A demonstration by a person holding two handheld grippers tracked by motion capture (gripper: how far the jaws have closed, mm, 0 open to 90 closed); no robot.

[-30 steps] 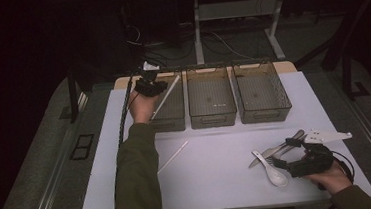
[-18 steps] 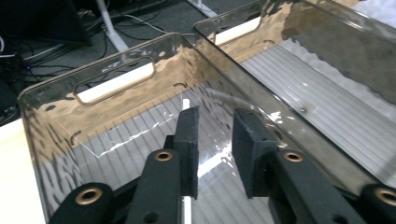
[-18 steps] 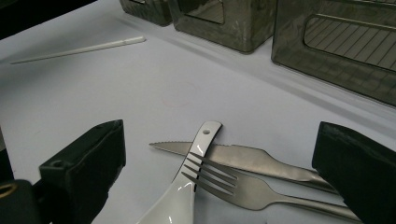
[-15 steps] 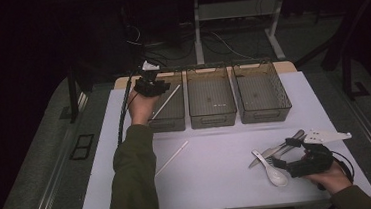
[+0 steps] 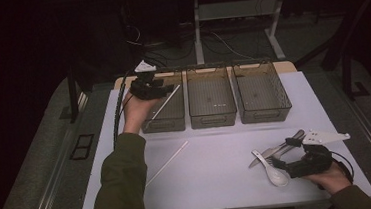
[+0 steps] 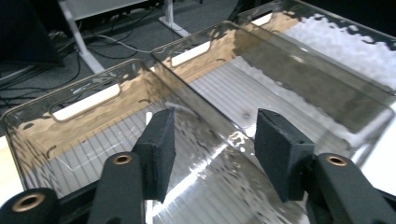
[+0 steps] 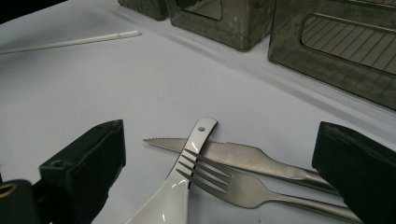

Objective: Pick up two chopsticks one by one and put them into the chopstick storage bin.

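While the chopstick (image 5: 166,102) leans on the left bin (image 5: 165,122) rim, it could tip out (bump from L hand). L gripper (image 5: 148,87) jaws just opening, about half wide, nothing between. R gripper (image 5: 284,163) wide, empty, over fork (image 7: 233,184), knife (image 7: 224,153), white spoon (image 7: 173,198); could grab several at once.

No readable text or labels anywhere

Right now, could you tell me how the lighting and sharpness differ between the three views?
High view: dim, dark surroundings, only the table lit. Left gripper view: wavy glare on the clear bins. Right gripper view: bright, with the fork sharp.
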